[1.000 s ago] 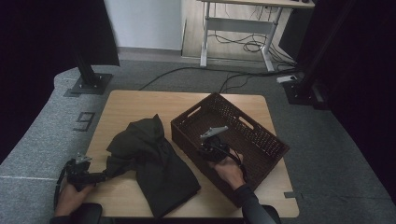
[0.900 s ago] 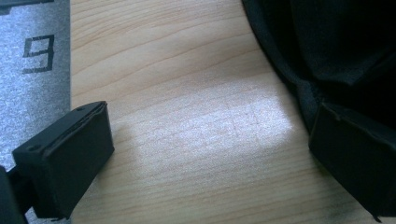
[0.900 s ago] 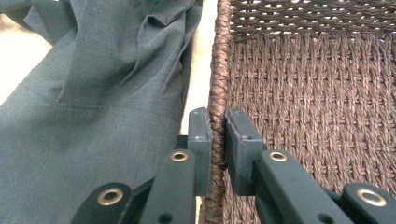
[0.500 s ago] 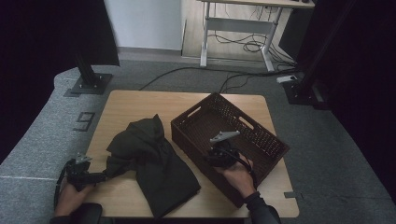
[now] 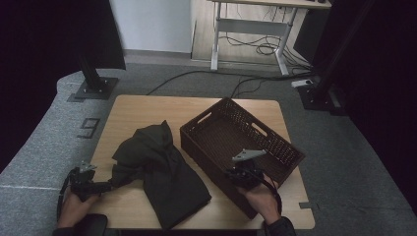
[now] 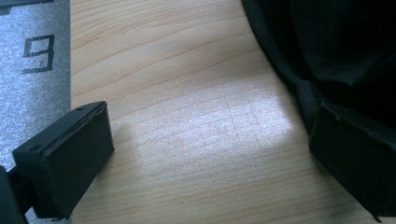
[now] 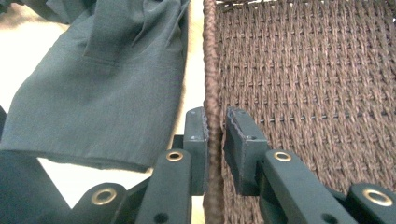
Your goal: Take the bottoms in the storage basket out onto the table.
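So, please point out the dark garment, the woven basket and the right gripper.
dark garment (image 5: 162, 169): high view, middle of the cloth.
woven basket (image 5: 204, 117): high view, far-left rim.
right gripper (image 7: 215, 133): right gripper view, between the fingertips at the rim.

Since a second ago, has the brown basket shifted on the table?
Yes. The basket has slid toward the table's right edge, widening the gap to the dark cloth, with the right claw on its rim.
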